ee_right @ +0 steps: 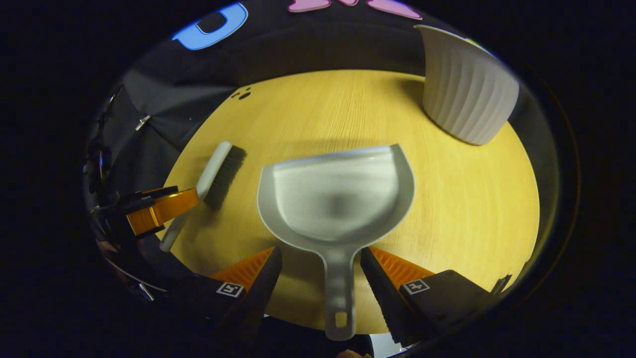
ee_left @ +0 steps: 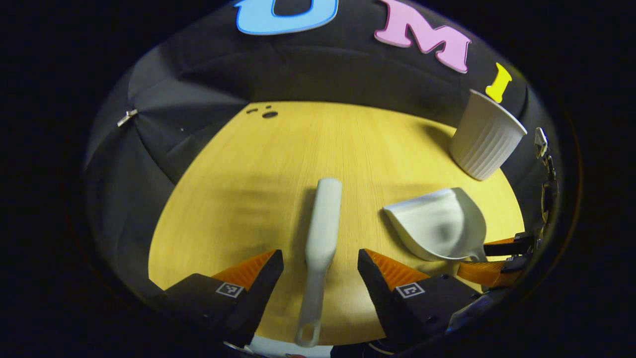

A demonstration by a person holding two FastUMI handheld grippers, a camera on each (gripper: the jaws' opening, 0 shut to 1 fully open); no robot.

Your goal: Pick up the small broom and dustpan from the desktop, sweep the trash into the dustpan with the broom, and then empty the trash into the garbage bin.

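We see a round, pale yellow wood-grain tabletop (ee_left: pixel 278 164), lit warmly from above and crossed by soft shadows. Around it hangs a black cloth booth wall (ee_left: pixel 208 74), creased into folds, with a small silver clip (ee_left: pixel 127 117) pinned on it.

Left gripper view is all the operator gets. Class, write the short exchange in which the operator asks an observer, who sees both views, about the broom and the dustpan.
Operator: I see the broom from above, between the left gripper's open fingers. Which side carries its bristles?
Observer: In the right gripper view, dark bristles sit on the side that faces the dustpan.
Operator: I can barely make out the dustpan's handle. Has the right gripper closed on it?
Observer: No. The handle lies between its open fingers, with a gap on each side.
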